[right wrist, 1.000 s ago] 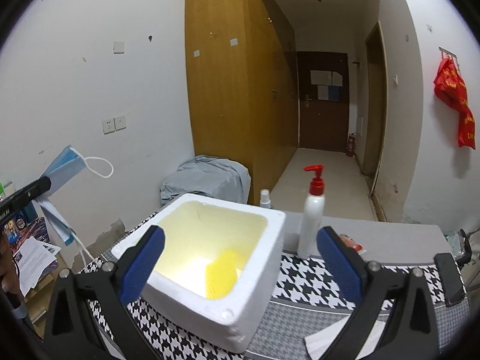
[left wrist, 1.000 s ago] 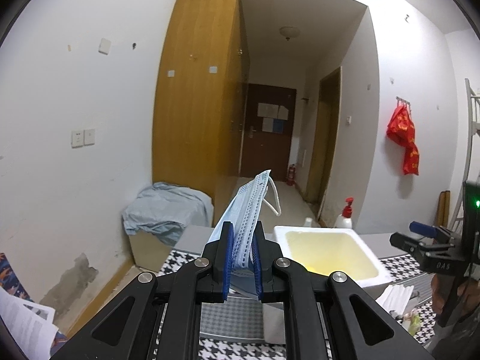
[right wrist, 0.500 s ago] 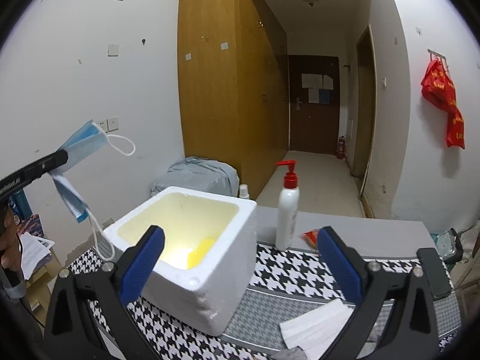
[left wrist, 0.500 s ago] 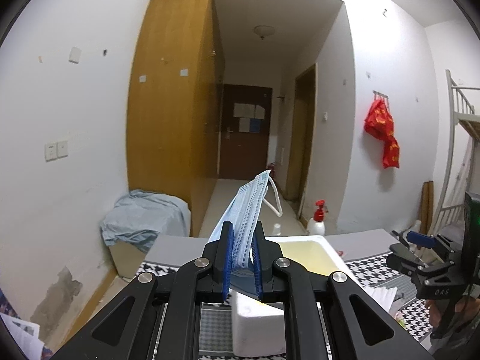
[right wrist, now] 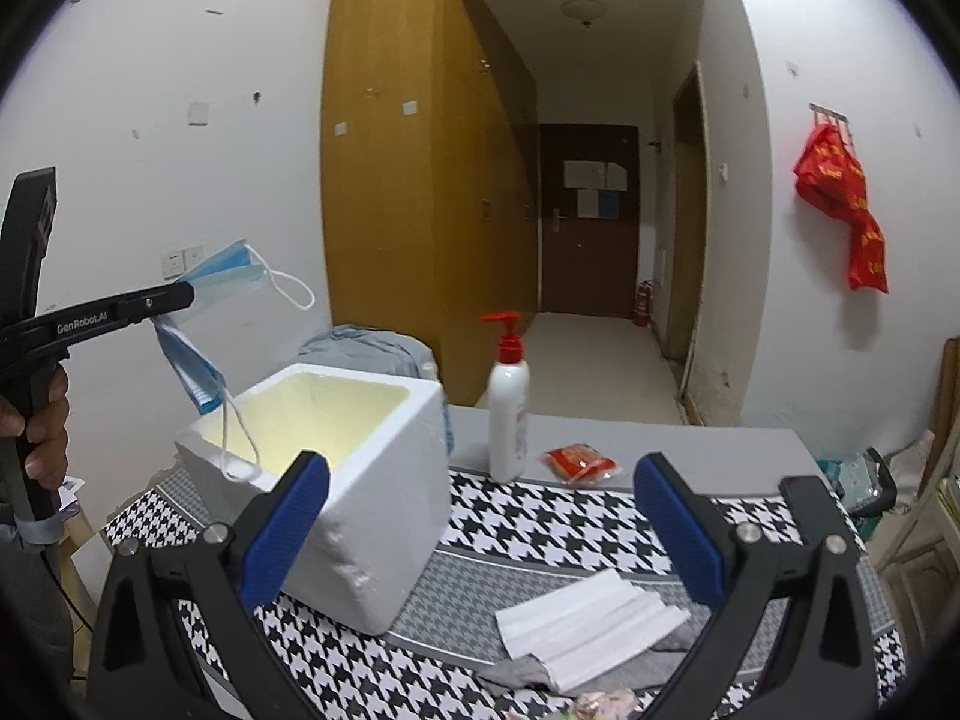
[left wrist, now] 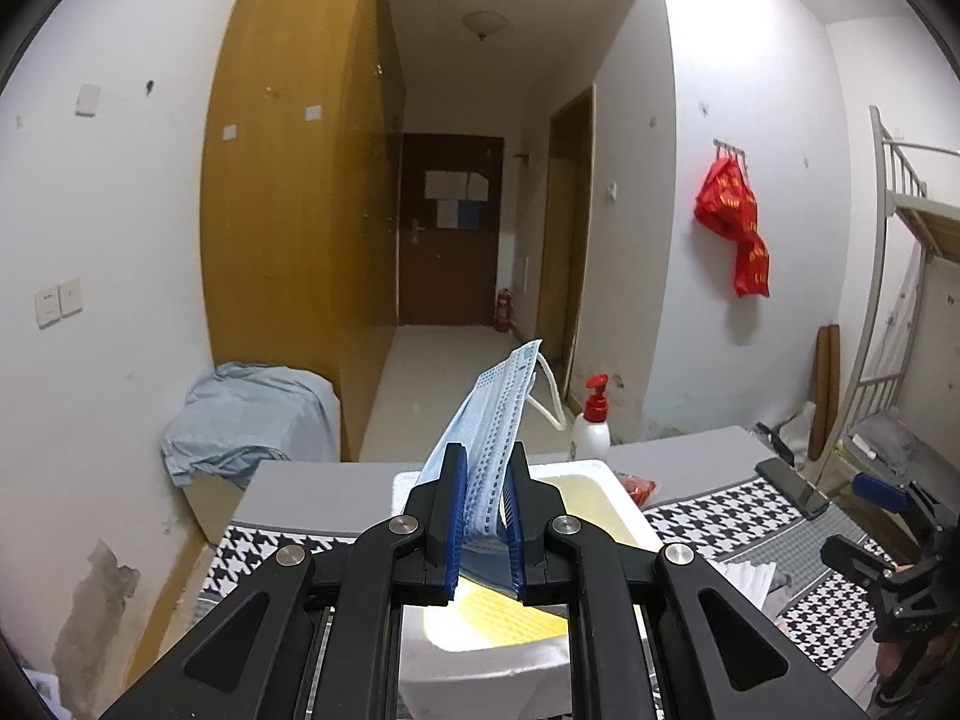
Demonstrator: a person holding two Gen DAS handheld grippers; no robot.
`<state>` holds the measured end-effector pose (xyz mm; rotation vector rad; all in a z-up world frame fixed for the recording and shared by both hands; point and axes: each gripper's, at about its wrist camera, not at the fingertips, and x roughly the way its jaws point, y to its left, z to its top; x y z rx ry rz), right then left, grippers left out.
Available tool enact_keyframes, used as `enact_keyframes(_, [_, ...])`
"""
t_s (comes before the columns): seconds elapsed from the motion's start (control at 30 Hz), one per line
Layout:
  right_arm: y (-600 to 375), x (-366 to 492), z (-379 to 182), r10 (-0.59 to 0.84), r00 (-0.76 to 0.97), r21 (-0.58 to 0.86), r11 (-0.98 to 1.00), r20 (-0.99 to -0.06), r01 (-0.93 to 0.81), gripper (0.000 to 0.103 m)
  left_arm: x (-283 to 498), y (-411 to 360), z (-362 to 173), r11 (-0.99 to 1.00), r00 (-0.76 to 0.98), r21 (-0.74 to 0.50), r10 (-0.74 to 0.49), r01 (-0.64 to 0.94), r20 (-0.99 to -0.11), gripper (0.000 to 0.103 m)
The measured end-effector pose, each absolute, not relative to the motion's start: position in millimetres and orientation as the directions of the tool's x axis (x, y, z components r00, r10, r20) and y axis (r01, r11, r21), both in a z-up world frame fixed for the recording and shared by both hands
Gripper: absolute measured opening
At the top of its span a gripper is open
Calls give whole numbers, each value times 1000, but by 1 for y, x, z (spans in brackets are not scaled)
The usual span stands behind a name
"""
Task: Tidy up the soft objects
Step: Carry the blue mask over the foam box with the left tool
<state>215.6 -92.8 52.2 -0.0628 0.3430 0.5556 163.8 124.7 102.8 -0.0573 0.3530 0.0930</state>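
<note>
My left gripper is shut on a blue face mask. It holds the mask above the near left part of the white foam box. In the right wrist view the left gripper shows at the left, the mask folds over its tip, and an ear loop hangs down over the box rim. A yellow item lies inside the box. My right gripper is open and empty above the table. A white folded mask and a grey cloth lie below it.
A white pump bottle with a red top and a red packet stand behind the box on the houndstooth tablecloth. A black phone lies at the table's right end. A covered bin sits by the wardrobe.
My left gripper has carried the mask right and forward until it hangs over the foam box. The right gripper has drawn back and stays open.
</note>
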Motion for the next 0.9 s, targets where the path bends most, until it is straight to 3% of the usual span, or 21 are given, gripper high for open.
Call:
enact_keyframes(0.73, [-131, 213, 32, 469, 813, 76, 877, -345, -474, 103, 228, 111, 62, 995, 856, -9, 80, -98, -510, 14])
enact_keyframes(0.83, [-133, 215, 28, 464, 812, 83, 881, -355, -467, 103, 236, 112, 53, 994, 837, -4, 88, -107, -540, 20])
enact_keyframes(0.9, [-133, 215, 26, 461, 810, 81, 881, -363, -465, 103, 239, 112, 49, 994, 830, -3, 89, -108, -551, 37])
